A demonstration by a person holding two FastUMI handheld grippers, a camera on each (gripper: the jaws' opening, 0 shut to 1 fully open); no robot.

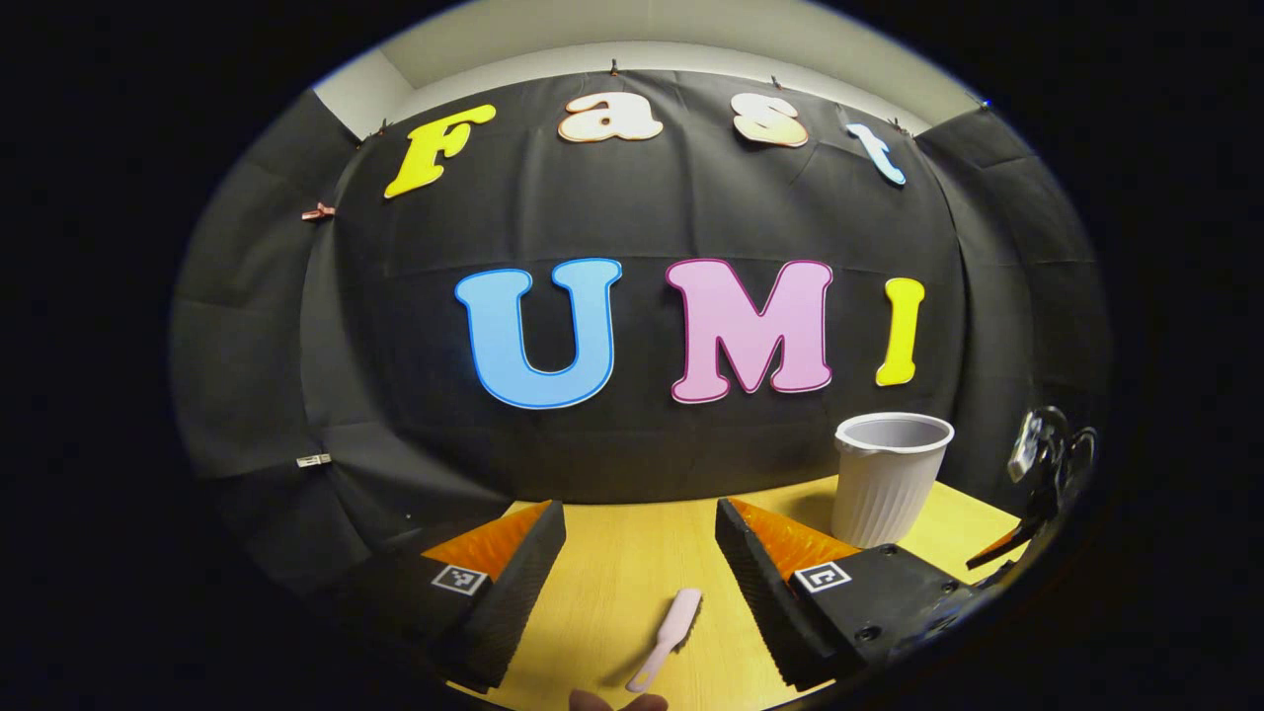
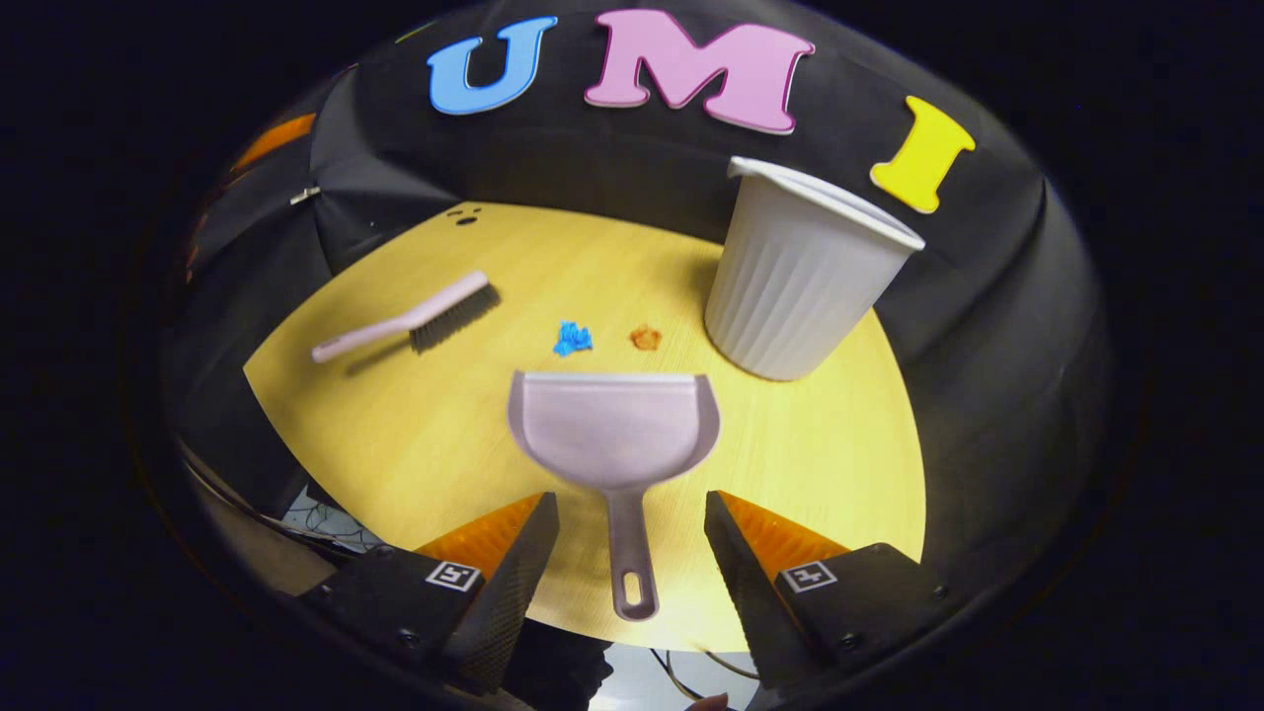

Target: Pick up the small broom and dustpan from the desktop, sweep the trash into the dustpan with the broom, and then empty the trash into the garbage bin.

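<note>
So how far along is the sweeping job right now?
Nothing is done yet. The broom and dustpan lie untouched on the desktop. The open right gripper straddles the dustpan handle. The blue scrap and orange scrap remain unswept beside the garbage bin.

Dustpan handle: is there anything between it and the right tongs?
No. The dustpan handle lies between the open right tongs, with bare desk around it. The scraps lie beyond its front edge.
</note>
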